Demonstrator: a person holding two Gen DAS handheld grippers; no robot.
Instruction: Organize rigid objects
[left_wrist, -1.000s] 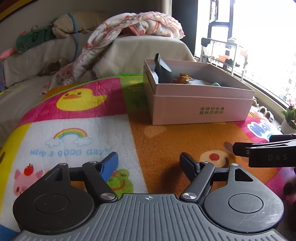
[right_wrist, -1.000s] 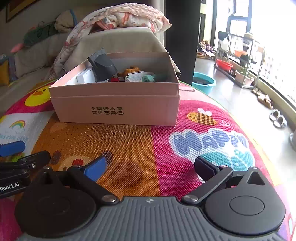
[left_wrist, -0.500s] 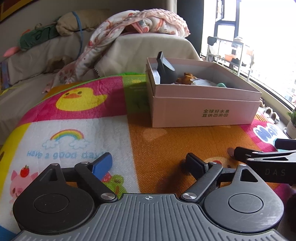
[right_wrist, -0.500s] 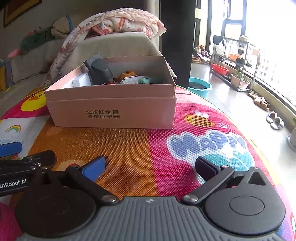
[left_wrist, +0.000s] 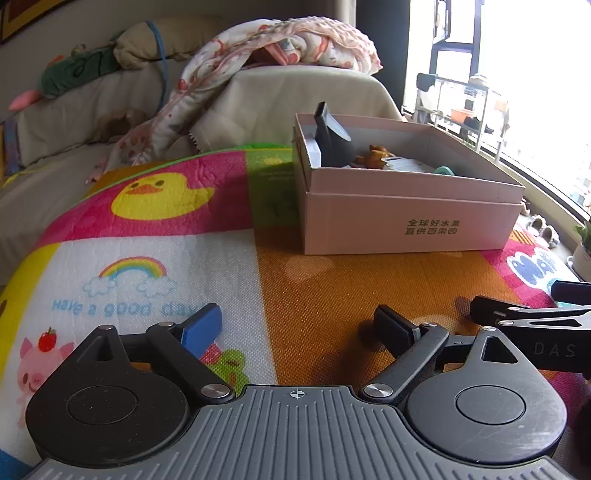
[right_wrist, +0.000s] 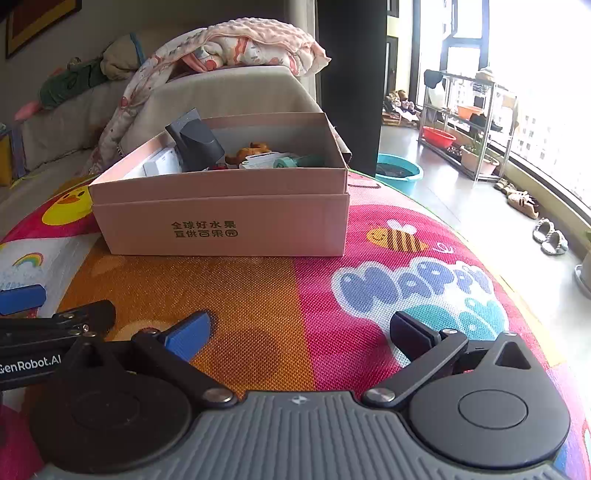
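A pink cardboard box (left_wrist: 406, 221) (right_wrist: 221, 225) stands on the colourful play mat, ahead of both grippers. Inside it are a dark grey wedge-shaped object (left_wrist: 332, 147) (right_wrist: 195, 144), a small brown toy (left_wrist: 375, 155) (right_wrist: 251, 151), a white item (right_wrist: 159, 166) and a teal piece (right_wrist: 295, 161). My left gripper (left_wrist: 297, 325) is open and empty, low over the mat. My right gripper (right_wrist: 301, 330) is open and empty, to the right of the left one. Each gripper's fingers show at the edge of the other's view.
The play mat (left_wrist: 147, 229) covers the surface. A beige sofa (left_wrist: 110, 96) with a blanket (left_wrist: 295, 40) and cushions lies behind the box. A teal basin (right_wrist: 399, 173), a metal rack (right_wrist: 469, 122) and slippers (right_wrist: 550, 236) stand on the floor by the window.
Both grippers have drawn back slightly from the box and stay open. The box and its contents have not moved.
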